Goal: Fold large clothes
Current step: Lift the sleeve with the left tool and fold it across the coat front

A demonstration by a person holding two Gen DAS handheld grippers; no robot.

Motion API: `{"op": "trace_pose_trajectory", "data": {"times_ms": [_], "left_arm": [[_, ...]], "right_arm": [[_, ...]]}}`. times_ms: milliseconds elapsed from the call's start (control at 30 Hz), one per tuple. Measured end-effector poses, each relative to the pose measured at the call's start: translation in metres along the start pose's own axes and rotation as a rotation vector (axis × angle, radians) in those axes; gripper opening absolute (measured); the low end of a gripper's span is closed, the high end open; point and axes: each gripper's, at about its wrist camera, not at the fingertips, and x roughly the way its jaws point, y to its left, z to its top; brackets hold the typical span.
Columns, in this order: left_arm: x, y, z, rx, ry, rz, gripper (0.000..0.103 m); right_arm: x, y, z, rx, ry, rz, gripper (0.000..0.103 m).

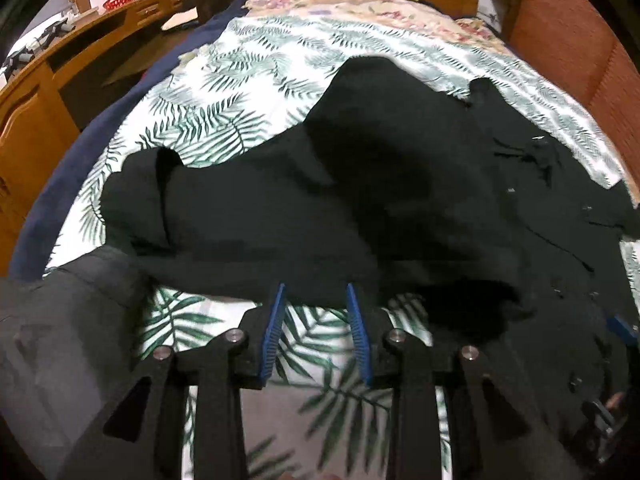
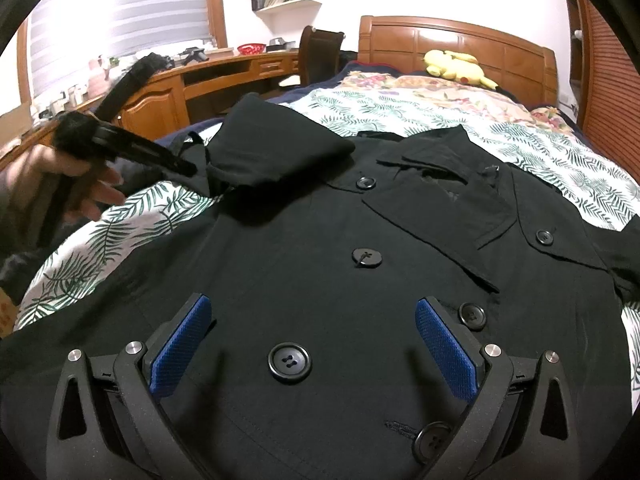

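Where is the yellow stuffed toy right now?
The yellow stuffed toy lies at the far end of the bed, right against the wooden headboard, beyond the black coat. In the right wrist view it is toward the upper right.

The coat (image 2: pixel 320 264) covers most of the near bed (image 1: pixel 248 80), its folded sleeve (image 2: pixel 276 152) heaped on the left. Bare leaf-print sheet lies open beyond it toward the headboard (image 2: pixel 460 48). A desk (image 2: pixel 160 92) bounds the left, a slatted door (image 2: pixel 612 92) the right.

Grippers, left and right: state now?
Left gripper: open, nothing between its jaws, at the black coat's edge.
Right gripper: open wide over the coat, holding nothing.
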Motion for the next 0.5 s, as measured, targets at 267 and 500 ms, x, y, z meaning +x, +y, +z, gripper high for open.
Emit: {"op": "trace_pose_trajectory", "data": {"times_ms": [267, 500], "left_arm": [[0.037, 0.017, 0.006, -0.123, 0.039, -0.034, 0.030], [0.042, 0.016, 0.003, -0.058, 0.056, -0.053, 0.024]], "right_arm": [[0.000, 0.000, -0.001, -0.004, 0.010, 0.014, 0.103], [-0.004, 0.003, 0.000, -0.011, 0.017, 0.014, 0.103]]}}
